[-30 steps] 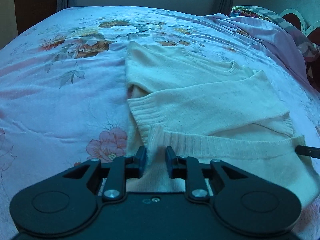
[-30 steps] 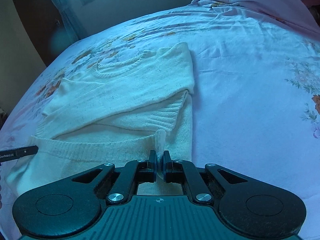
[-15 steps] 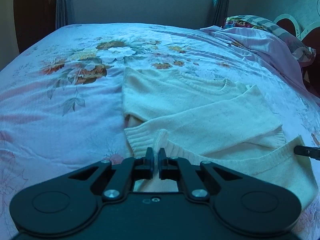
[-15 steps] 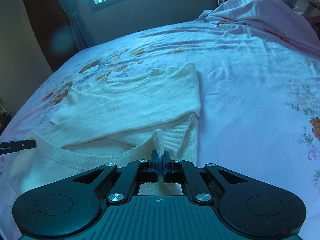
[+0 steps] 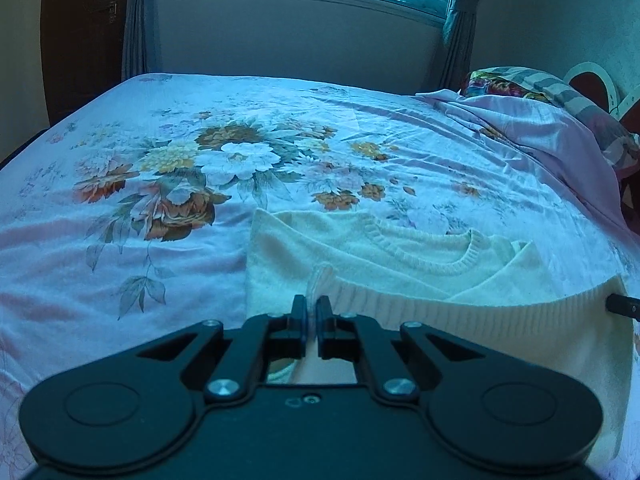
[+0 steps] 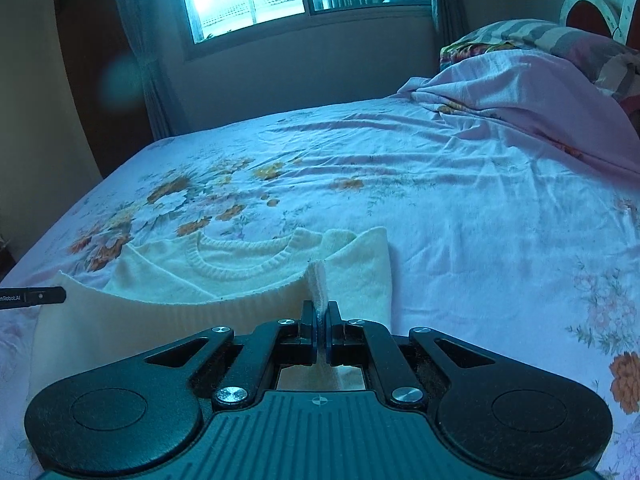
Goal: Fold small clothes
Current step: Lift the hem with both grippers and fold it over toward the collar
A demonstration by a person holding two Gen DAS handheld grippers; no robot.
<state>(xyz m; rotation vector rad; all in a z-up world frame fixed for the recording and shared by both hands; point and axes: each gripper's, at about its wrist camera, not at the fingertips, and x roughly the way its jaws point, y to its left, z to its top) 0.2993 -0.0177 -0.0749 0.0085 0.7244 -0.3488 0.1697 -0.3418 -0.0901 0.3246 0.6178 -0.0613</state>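
A cream knit sweater (image 5: 360, 256) lies on the floral bedsheet (image 5: 168, 184), its ribbed hem (image 5: 460, 308) raised off the bed and stretched between two grippers. The left gripper (image 5: 311, 307) is clamped on one hem corner, the right gripper (image 6: 320, 312) on the other — each with a tuft of knit poking above its closed jaws. A rumpled pink blanket (image 6: 520, 92) is heaped near the pillow (image 6: 532, 40).

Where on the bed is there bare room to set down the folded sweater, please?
Free sheet lies to the right of the sweater, up to the rumpled blanket, and on the flower print toward the window. The pillow corner is crowded.
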